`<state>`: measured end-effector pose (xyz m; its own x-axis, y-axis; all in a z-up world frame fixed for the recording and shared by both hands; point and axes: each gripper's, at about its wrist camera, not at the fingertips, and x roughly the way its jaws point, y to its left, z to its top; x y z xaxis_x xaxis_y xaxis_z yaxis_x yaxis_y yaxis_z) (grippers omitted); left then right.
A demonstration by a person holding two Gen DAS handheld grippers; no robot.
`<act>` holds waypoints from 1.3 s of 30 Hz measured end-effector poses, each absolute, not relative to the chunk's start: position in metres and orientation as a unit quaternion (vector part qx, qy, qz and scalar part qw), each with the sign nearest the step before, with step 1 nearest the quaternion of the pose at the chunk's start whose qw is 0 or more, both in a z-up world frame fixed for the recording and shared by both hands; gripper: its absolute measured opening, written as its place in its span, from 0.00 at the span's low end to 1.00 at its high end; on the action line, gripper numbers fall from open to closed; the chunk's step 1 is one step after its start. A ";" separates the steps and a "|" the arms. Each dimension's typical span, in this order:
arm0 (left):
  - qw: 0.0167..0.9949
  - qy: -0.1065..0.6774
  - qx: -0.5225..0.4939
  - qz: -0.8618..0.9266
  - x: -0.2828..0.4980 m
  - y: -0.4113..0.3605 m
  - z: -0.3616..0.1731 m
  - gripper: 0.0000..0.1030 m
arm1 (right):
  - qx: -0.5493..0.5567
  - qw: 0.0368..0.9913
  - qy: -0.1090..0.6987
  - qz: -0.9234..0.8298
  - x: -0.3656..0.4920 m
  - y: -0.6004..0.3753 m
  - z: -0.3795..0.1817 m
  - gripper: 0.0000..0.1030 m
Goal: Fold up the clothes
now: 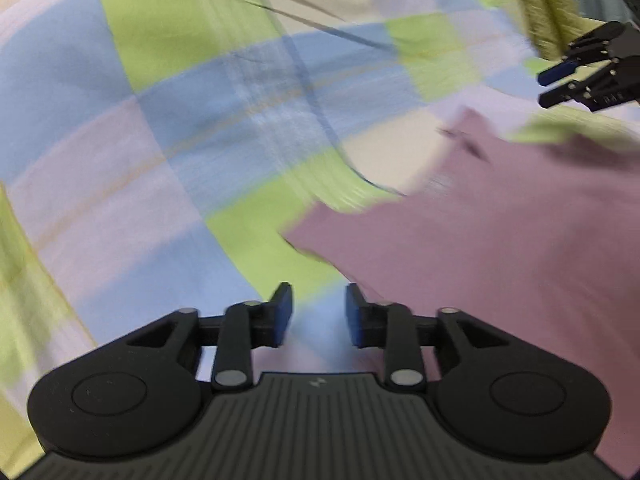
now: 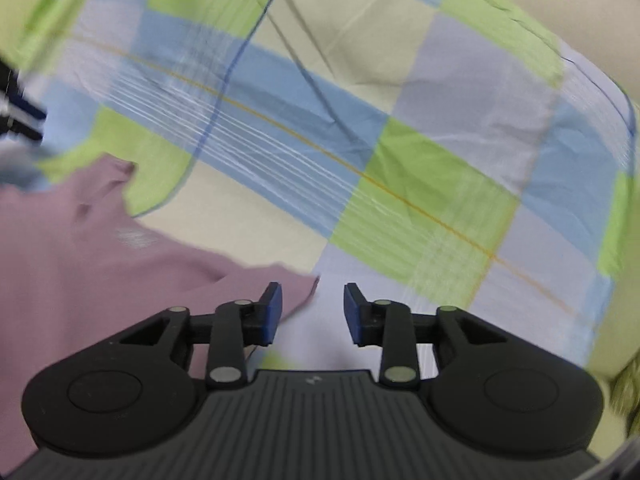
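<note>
Over the bed: both claws hang above a checked sheet [image 1: 168, 152] of green, blue, lilac and cream squares; both views are smeared by motion.
Garment: a mauve-pink garment [image 1: 500, 248] lies on the sheet between the two claws, to the right in the left view and to the left in the right view.
Left claw: the left claw [image 1: 319, 312] is released, jaws parted with nothing between the blue pads; one garment edge lies just beside and below its right finger.
Right claw: the right claw [image 2: 313, 312] is also released and empty; a corner of the garment [image 2: 100, 264] ends just beside its left finger, not between the pads.
Other view of it: the right claw shows again at the far right of the left view [image 1: 554, 86], pads apart.
Done so far: the garment's near edges look fairly straight, which suggests a laid or partly folded piece; blur hides how many layers there are.
Left to do: judging by the wide spread of cloth, at least one more fold seems needed, and each claw would have to take an edge again.
Beyond: a tan fringed thing [image 1: 540, 12] sits near the sheet's far edge.
</note>
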<state>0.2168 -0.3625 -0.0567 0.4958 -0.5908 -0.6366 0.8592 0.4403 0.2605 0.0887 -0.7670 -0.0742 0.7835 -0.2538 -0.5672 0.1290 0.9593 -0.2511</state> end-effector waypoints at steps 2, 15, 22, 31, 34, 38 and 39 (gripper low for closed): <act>0.806 0.249 0.280 -0.457 0.184 -0.340 -0.060 0.39 | -0.095 0.938 0.321 -0.086 0.059 -0.750 -0.067 0.31; 0.786 0.233 0.309 -0.483 0.085 -0.275 -0.046 0.39 | -0.099 0.922 0.374 -0.015 -0.159 -0.606 -0.029 0.36; 0.710 0.143 0.372 -0.580 -0.017 -0.264 -0.042 0.39 | -0.279 0.868 0.410 0.020 -0.191 -0.531 -0.038 0.35; 0.676 0.110 0.473 -0.554 -0.052 -0.260 -0.067 0.40 | -0.425 0.795 0.432 0.017 -0.186 -0.502 -0.078 0.32; 0.666 0.093 0.502 -0.544 -0.056 -0.262 -0.077 0.40 | -0.446 0.779 0.440 0.029 -0.178 -0.502 -0.089 0.32; 0.641 0.069 0.535 -0.546 -0.066 -0.260 -0.078 0.41 | -0.469 0.764 0.441 0.040 -0.179 -0.499 -0.102 0.32; 0.637 0.066 0.542 -0.545 -0.065 -0.261 -0.082 0.42 | -0.470 0.765 0.439 0.039 -0.181 -0.499 -0.101 0.32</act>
<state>-0.0652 -0.2605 -0.0819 0.3972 -0.6224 -0.6744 0.7655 -0.1807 0.6176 -0.1813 -0.4992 -0.1010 0.6108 -0.3529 -0.7088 -0.4730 0.5552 -0.6841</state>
